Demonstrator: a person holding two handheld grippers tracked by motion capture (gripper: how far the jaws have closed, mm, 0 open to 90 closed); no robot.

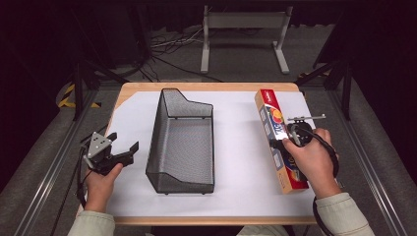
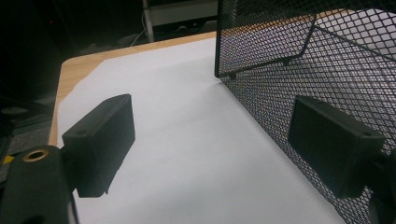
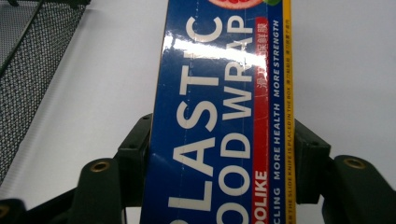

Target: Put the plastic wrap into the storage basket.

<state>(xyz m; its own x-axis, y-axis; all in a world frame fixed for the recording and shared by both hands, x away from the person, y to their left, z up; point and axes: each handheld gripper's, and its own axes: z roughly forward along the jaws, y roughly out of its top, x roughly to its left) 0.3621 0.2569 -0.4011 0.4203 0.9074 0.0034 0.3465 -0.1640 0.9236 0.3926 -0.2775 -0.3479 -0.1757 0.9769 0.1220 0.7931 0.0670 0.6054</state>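
Plastic wrap box is lying lengthwise on the white sheet at the right side of the table, and I am closing my right gripper across its width. In the right gripper view the two black jaws are sitting tight against both long sides of the box, clamped on it near the middle. My left gripper is hovering just left of the wire mesh basket with its jaws spread wide apart and nothing between them; in the left gripper view one jaw is showing right against the mesh wall, though I cannot tell whether it is touching.

I am judging the job to be moving the box into the basket, which is standing at the centre of the sheet, near the box but apart from it.

Risks as I am reading them: the box is long and glossy, so an off-centre grip could let it swing or slide in the jaws as I am lifting. Its ends could catch the basket rim going in. My left jaw could nudge the light basket off its spot.

Counting: one box, one basket, two grippers, one white sheet, one table.
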